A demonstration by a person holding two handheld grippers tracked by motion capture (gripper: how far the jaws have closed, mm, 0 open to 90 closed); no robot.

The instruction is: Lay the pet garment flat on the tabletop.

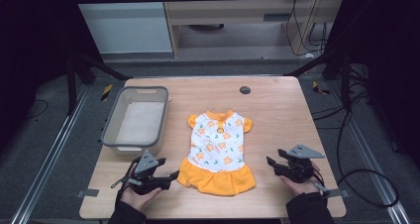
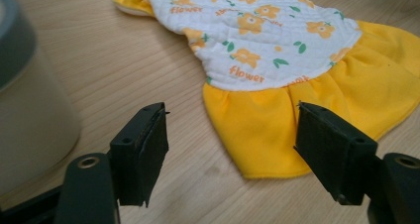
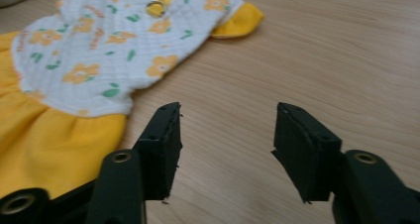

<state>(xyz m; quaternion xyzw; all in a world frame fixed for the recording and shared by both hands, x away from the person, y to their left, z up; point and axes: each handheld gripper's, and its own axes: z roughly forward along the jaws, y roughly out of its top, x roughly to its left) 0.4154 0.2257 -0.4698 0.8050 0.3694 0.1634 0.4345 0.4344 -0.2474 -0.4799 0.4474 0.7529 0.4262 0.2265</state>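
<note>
A small dress [image 1: 218, 152] lies flat in the middle of the wooden table [image 1: 277, 110], white with orange flowers on top and a yellow-orange skirt toward me. My left gripper [image 1: 171, 177] rests near the table's front left, open, its jaws aimed at the skirt's left corner [image 2: 257, 135]. My right gripper [image 1: 271, 165] sits at the front right, open, a short way off the skirt's right side. In the left gripper view my left gripper [image 2: 230, 144] has the skirt hem between and beyond its jaws. In the right gripper view my right gripper [image 3: 225, 140] has bare wood ahead and the dress [image 3: 99, 50] to the left.
A grey plastic bin [image 1: 134, 119] stands at the table's left, just behind my left gripper, and looms at the left edge as the bin [image 2: 25, 100]. A dark round cap [image 1: 244, 90] sits near the far edge. Cables trail on the floor at the right.
</note>
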